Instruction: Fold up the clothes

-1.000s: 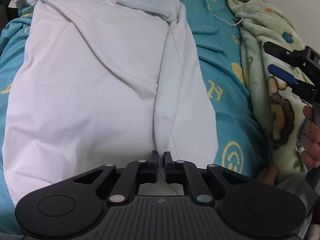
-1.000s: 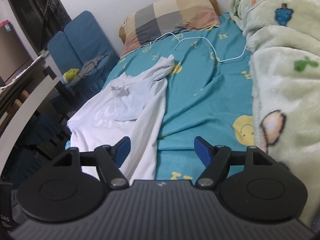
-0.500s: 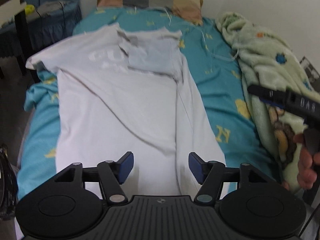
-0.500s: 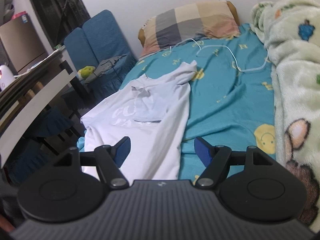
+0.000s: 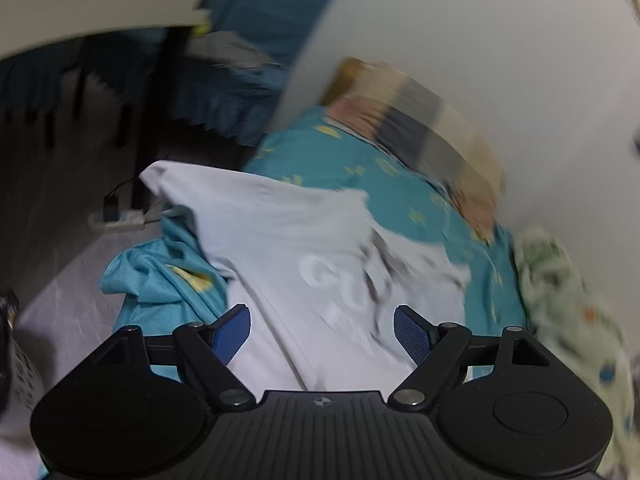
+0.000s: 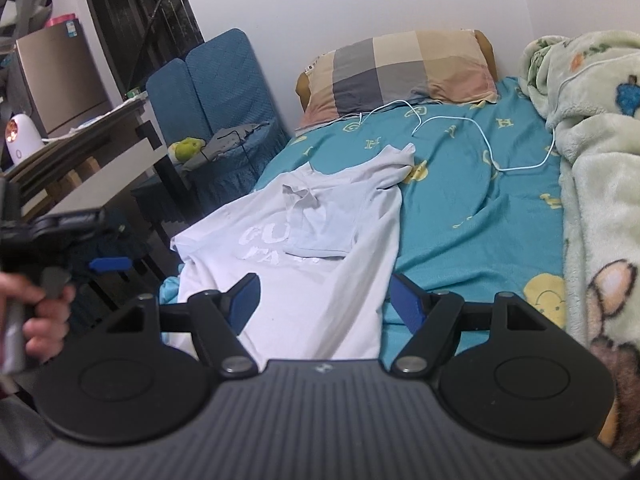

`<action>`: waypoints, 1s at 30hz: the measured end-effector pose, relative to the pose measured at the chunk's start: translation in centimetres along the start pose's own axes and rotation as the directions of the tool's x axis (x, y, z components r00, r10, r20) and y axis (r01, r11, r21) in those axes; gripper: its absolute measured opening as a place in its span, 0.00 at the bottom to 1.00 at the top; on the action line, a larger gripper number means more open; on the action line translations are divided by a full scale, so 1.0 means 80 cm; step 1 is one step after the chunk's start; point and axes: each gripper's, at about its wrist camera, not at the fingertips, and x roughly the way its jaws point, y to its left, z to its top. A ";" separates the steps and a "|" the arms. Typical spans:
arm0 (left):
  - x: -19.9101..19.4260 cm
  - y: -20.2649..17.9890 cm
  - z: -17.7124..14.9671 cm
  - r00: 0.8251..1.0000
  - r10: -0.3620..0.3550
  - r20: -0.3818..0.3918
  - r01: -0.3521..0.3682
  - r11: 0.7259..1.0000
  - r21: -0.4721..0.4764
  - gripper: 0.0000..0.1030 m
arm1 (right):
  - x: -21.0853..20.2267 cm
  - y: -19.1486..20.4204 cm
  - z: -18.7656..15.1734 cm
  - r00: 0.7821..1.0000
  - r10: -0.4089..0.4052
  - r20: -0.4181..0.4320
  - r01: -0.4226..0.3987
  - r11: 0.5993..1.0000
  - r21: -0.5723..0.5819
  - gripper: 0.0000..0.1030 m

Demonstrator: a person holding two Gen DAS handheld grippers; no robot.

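Note:
A white T-shirt with pale lettering lies spread on the teal bedsheet, its right side folded inward along its length and one sleeve laid over the chest. My left gripper hangs above the shirt near the bed's left edge, its jaws opening with nothing between them; that view is blurred. The left gripper also shows at the left of the right wrist view, held by a hand. My right gripper stands open above the shirt's lower part, holding nothing.
A checked pillow lies at the head of the bed. A green fleece blanket is heaped along the right side. A white cable trails across the sheet. A blue chair and a desk stand left of the bed.
The left gripper let go of the shirt's folded edge, opened wide, and swung left and upward. The right gripper shifted slightly, still open.

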 end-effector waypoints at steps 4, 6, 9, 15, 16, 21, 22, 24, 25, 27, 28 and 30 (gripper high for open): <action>0.055 0.069 0.027 0.999 0.023 0.023 -0.018 0.979 -0.205 0.78 | 0.016 0.000 -0.001 1.000 0.012 -0.013 -0.011 1.000 0.025 0.84; 0.079 0.098 0.036 0.999 0.017 0.039 -0.006 0.966 -0.260 0.77 | 0.027 0.000 -0.001 0.999 0.019 -0.027 -0.018 0.999 0.043 0.83; 0.110 0.132 0.047 0.997 -0.005 0.073 0.029 0.942 -0.335 0.72 | 0.045 0.000 -0.001 0.999 0.024 -0.044 -0.021 0.998 0.067 0.83; 0.172 0.166 0.060 0.994 -0.051 0.094 0.085 0.913 -0.398 0.60 | 0.081 0.001 -0.007 0.996 0.024 -0.090 -0.017 0.997 0.081 0.83; 0.182 0.169 0.062 0.994 -0.050 0.097 0.084 0.915 -0.394 0.59 | 0.087 0.001 -0.008 0.995 0.027 -0.100 -0.018 0.996 0.085 0.83; 0.217 0.192 0.066 0.990 -0.030 0.134 0.083 0.909 -0.407 0.36 | 0.106 0.002 -0.016 0.990 0.026 -0.139 -0.014 0.996 0.085 0.83; 0.221 0.196 0.068 0.990 -0.025 0.142 0.082 0.909 -0.408 0.25 | 0.108 0.002 -0.016 0.990 0.027 -0.140 -0.015 0.996 0.084 0.83; 0.223 0.199 0.072 0.985 -0.016 0.172 0.082 0.921 -0.382 0.04 | 0.112 0.003 -0.017 0.990 0.020 -0.142 -0.010 0.997 0.075 0.83; 0.220 0.193 0.075 0.983 -0.001 0.186 0.067 0.935 -0.348 0.03 | 0.114 0.002 -0.017 0.989 0.017 -0.146 -0.006 0.997 0.074 0.83; 0.215 0.181 0.080 0.977 0.028 0.214 0.034 0.959 -0.281 0.02 | 0.119 0.001 -0.019 0.987 0.012 -0.158 0.001 0.997 0.082 0.83; 0.213 0.174 0.083 0.973 0.041 0.228 0.016 0.969 -0.246 0.02 | 0.122 0.000 -0.019 0.986 0.010 -0.164 0.005 0.996 0.091 0.83; 0.202 0.145 0.090 0.967 0.059 0.249 -0.025 0.990 -0.138 0.02 | 0.123 0.000 -0.016 0.987 0.014 -0.160 0.003 0.995 0.104 0.83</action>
